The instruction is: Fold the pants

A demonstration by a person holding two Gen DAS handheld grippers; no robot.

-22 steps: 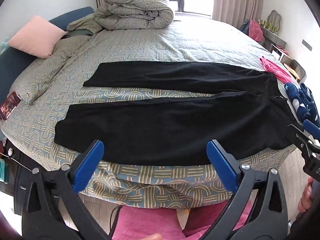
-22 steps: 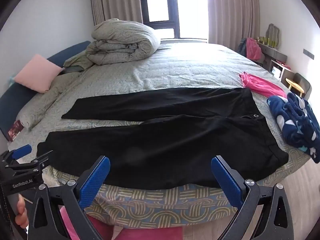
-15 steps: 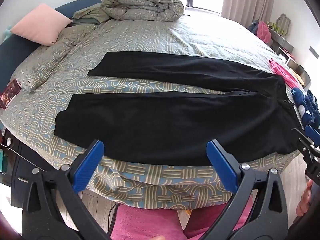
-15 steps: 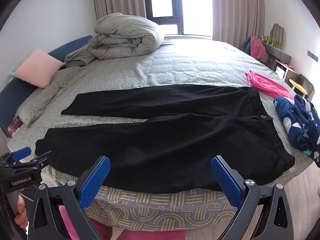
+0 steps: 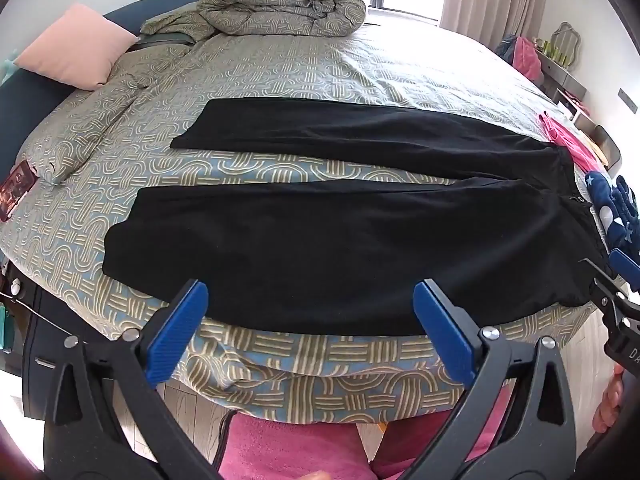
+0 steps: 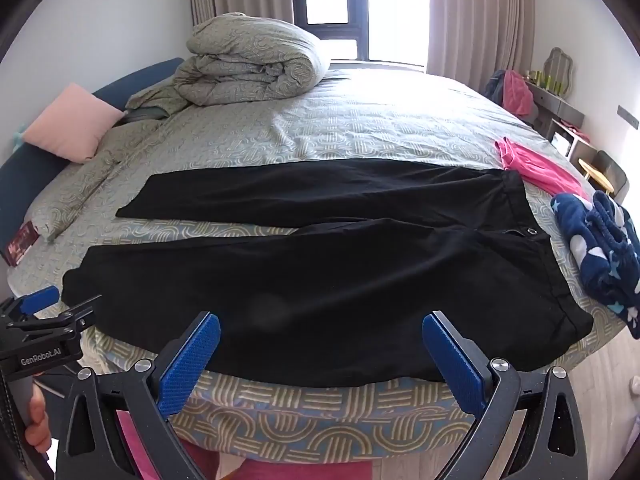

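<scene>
Black pants lie flat on the patterned bed, legs spread apart toward the left, waistband at the right; they also show in the right wrist view. My left gripper is open and empty, just short of the near leg's front edge. My right gripper is open and empty over the near edge of the same leg. Each gripper shows at the side of the other's view, the right gripper and the left gripper.
A rolled duvet and a pink pillow sit at the bed's far left. A pink garment and a navy starred garment lie right of the waistband. A small red book lies at the left edge. Wood floor is below.
Both grippers have moved forward and a little higher over the bed, so the pants look closer and larger. Both stay open.
</scene>
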